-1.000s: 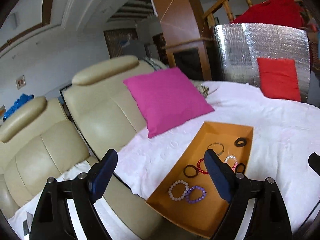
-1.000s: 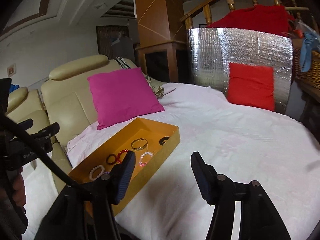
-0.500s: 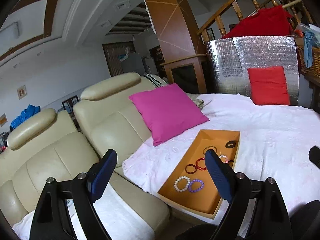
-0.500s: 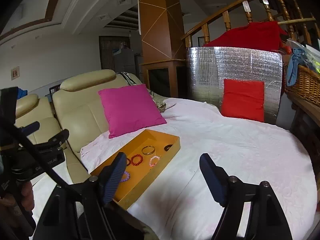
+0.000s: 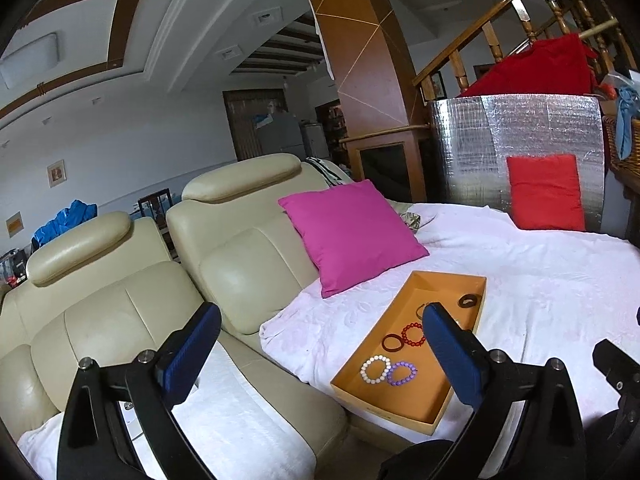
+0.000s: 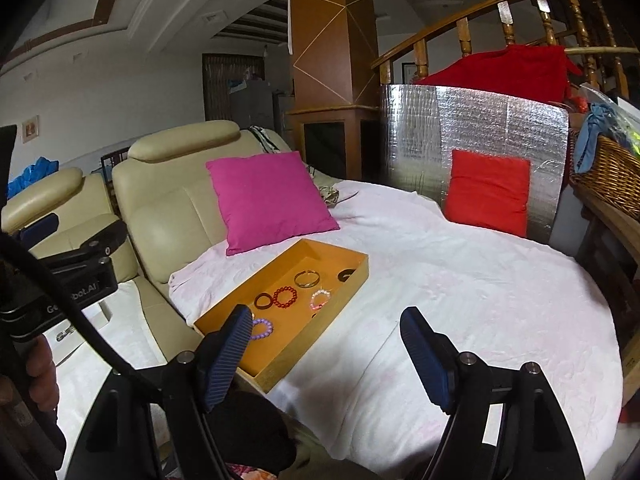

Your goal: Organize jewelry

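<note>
Bracelets are lying loose inside the orange tray on the white-covered worktop, presumably collected there for sorting, while the left gripper, fingers opening, and the half-open right gripper are hanging empty near the tray.

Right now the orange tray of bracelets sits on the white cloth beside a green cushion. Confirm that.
Not quite. The cushion beside the orange tray is pink, not green, as the right wrist view shows. The tray does sit on the white cloth, bracelets inside.

orange tray on white sheet | bracelets flat inside
</note>
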The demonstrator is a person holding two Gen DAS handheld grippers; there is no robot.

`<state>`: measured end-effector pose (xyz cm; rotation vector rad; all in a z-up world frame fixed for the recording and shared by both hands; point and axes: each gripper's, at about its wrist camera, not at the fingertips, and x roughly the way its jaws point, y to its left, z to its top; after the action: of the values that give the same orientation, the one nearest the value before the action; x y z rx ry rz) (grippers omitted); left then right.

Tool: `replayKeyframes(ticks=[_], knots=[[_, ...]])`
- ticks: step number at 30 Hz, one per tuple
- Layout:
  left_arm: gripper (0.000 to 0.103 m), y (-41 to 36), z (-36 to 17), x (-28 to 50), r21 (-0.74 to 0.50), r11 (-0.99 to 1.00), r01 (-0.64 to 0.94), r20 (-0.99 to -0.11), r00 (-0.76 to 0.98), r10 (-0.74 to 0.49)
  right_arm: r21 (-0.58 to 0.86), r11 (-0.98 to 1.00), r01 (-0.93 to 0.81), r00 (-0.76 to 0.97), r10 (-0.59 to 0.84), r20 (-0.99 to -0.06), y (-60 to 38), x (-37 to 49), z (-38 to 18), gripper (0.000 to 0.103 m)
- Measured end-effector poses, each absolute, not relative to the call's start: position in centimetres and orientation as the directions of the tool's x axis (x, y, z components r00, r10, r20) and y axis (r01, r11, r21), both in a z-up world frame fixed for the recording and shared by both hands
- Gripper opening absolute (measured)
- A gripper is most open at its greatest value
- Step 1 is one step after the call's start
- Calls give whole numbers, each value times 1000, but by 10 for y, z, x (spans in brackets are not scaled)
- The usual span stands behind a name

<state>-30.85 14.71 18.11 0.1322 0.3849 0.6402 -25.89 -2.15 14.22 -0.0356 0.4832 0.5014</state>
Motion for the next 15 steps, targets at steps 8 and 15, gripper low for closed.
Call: replayKeyframes(ticks=[8, 15], knots=[[100, 157, 178, -310, 221, 796, -564, -321, 729, 605, 73, 874, -480, 754, 454, -475, -3, -259, 144, 80], [100, 166, 178, -314, 214, 791, -573, -316, 726, 611, 79, 877, -474, 751, 449, -485, 3, -257, 145, 80]])
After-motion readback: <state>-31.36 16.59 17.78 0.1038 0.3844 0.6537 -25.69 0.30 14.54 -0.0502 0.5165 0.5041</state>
